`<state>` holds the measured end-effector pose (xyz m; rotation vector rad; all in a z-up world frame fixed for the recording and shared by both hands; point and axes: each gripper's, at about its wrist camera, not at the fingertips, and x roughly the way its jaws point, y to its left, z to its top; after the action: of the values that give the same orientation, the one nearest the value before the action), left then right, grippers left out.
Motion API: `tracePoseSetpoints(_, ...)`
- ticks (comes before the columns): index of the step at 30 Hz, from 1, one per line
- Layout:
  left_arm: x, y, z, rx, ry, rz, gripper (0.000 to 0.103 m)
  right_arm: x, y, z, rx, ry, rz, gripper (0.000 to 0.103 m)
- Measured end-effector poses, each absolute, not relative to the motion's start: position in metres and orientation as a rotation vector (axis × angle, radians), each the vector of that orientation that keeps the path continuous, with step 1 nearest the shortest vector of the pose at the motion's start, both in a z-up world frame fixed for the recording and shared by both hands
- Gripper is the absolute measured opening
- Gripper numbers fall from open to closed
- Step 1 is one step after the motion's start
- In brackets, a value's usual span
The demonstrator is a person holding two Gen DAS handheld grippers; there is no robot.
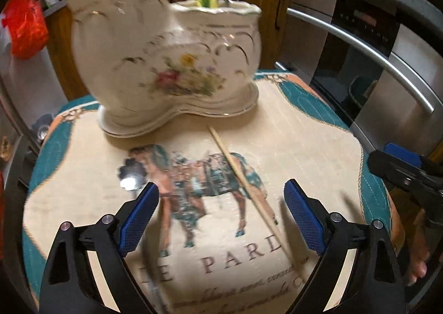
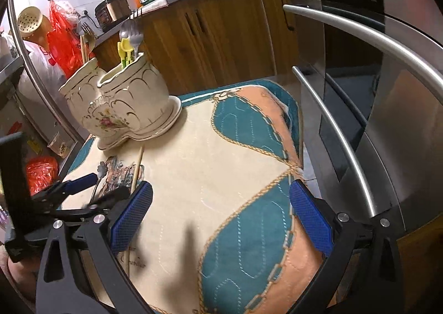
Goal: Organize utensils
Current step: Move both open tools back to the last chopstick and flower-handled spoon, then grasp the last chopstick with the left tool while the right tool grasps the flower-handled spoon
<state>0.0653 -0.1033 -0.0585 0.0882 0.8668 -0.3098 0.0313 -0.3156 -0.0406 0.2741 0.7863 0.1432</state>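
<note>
Left gripper (image 1: 221, 211), jaws open, straddles thin wooden chopstick (image 1: 241, 175) on horse-print mat (image 1: 304, 134); close squarely mid-shaft before lifting toward cream floral ceramic holder (image 1: 166, 65). Right gripper (image 2: 221, 220) open, idle.

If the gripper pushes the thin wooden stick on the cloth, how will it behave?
The wooden stick looks thin and round, so it will probably roll sideways. It seems very light, so a small touch may flick it. It lies flat on the soft cloth, so pinching it may be difficult.
</note>
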Motion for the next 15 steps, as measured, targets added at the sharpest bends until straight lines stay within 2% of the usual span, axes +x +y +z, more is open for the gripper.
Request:
tracePoseSetpoints(7, 0.07, -0.12, -0.068, 0.152, 0.887, -0.305, 0.065, 0.032, -0.317, -0.04, 0.276, 0.785, 0.148, 0.098)
tracePoseSetpoints(9, 0.07, -0.121, -0.067, 0.16, 0.883, -0.305, 0.048, 0.033, -0.316, -0.04, 0.274, 0.785, 0.15, 0.098)
tracePoseSetpoints(10, 0.07, -0.121, -0.067, 0.17, 0.88, -0.302, 0.043, 0.033, -0.315, -0.04, 0.275, 0.785, 0.15, 0.098)
tracePoseSetpoints(12, 0.071, -0.117, -0.066, 0.168, 0.878, -0.319, 0.017, 0.033, -0.313, -0.039, 0.277, 0.784, 0.154, 0.098)
tracePoseSetpoints(15, 0.073, -0.111, -0.065, 0.15, 0.882, -0.336, 0.007, 0.033, -0.308, -0.038, 0.269, 0.785, 0.165, 0.098)
